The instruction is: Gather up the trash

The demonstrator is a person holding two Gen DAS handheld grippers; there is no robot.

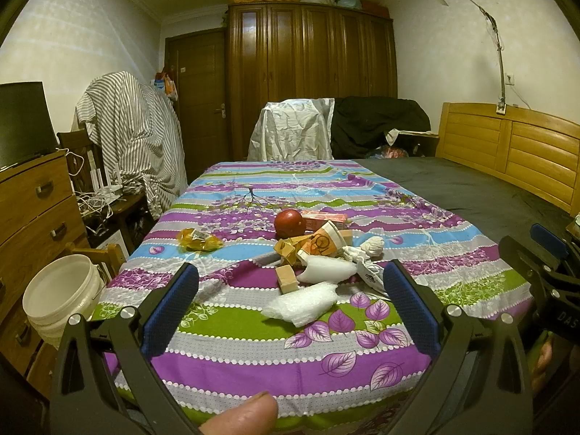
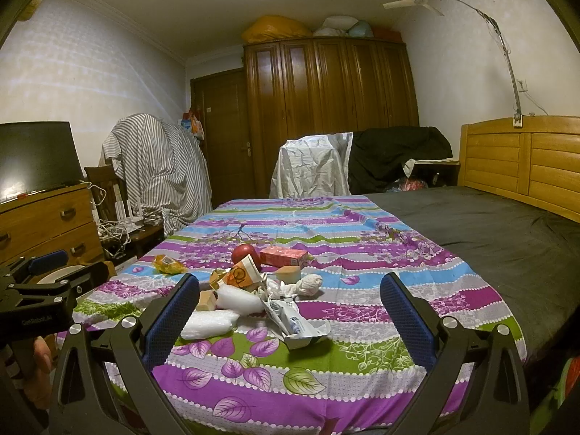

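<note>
The bed (image 1: 471,188) fills the middle of both views, its near half covered by a striped floral cloth (image 1: 290,344) in purple, green and blue. At 8 o'clock in the left wrist view a white bucket (image 1: 61,297) stands off the cloth's left edge, beside the wooden dresser (image 1: 32,210).

The left gripper (image 1: 290,304) hangs over the near end of the cloth with its blue-padded jaws spread wide and nothing between them; the right gripper (image 2: 290,308) is likewise spread and empty (each shows at the edge of the other's view).

The trash lies heaped at the cloth's centre, toward 12 o'clock from both grippers. A red carton (image 2: 283,256) sits at the back, touching a red apple (image 1: 289,222). In front lies a tipped orange-printed paper cup (image 1: 326,241), a white foam piece (image 1: 328,271), a wad of bubble wrap (image 1: 301,306) nearest the left gripper, a crumpled printed wrapper (image 2: 295,322), a white cloth ball (image 2: 308,285) and a tan block (image 1: 287,280). A yellow wrapper (image 1: 198,240) lies apart at 10 o'clock.
</note>
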